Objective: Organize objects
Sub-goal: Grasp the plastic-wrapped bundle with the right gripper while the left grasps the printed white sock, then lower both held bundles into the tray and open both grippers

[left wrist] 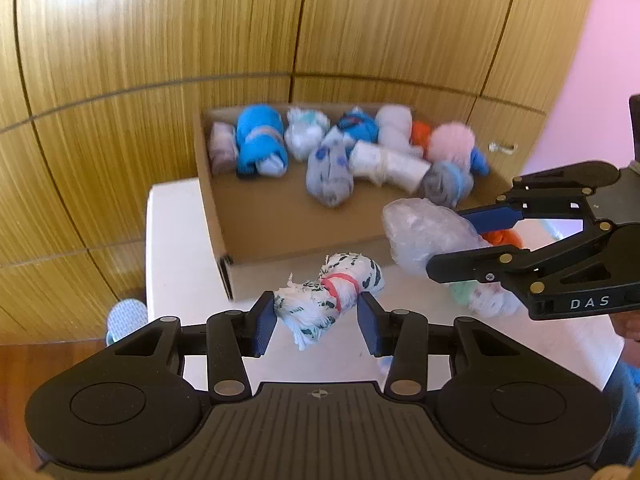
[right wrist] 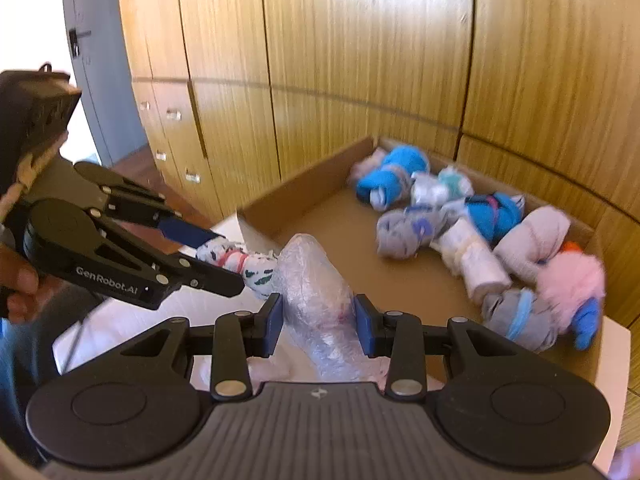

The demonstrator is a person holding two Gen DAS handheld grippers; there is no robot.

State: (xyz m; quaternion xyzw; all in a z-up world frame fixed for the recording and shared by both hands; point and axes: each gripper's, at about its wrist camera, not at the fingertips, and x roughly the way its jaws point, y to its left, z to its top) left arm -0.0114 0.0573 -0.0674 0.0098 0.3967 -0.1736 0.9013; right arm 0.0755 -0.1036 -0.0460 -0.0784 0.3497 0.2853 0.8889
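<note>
Wood-panel cabinets [left wrist: 160, 40] fill the background behind the cardboard box [left wrist: 256, 224], which is the landmark here. Box sits on a white table [left wrist: 180, 248], open top, far wall against the cabinets. Rolled sock bundles [left wrist: 332, 152] are piled along the box's far wall and right side: blue, grey, white, one fluffy pink [left wrist: 452, 142]; near half of the box floor is bare cardboard. Right gripper [right wrist: 318, 320] is clamped on a plastic-wrapped bundle [right wrist: 316, 300], pads pressed on both sides, held over the box's near right corner, above the rim. Left gripper [left wrist: 318, 322] has its jaws around a white patterned sock roll [left wrist: 332, 294] tied with a red band [left wrist: 340, 286]; left pad touches the frayed end, right pad shows a small gap in the left wrist view, so cannot tell if it is fully gripped. That roll is just outside the box's near wall, over the table. More bundles, orange [left wrist: 504, 236] and pale green-white [left wrist: 480, 296], lie on the table right of the box, partly hidden behind the right gripper.
</note>
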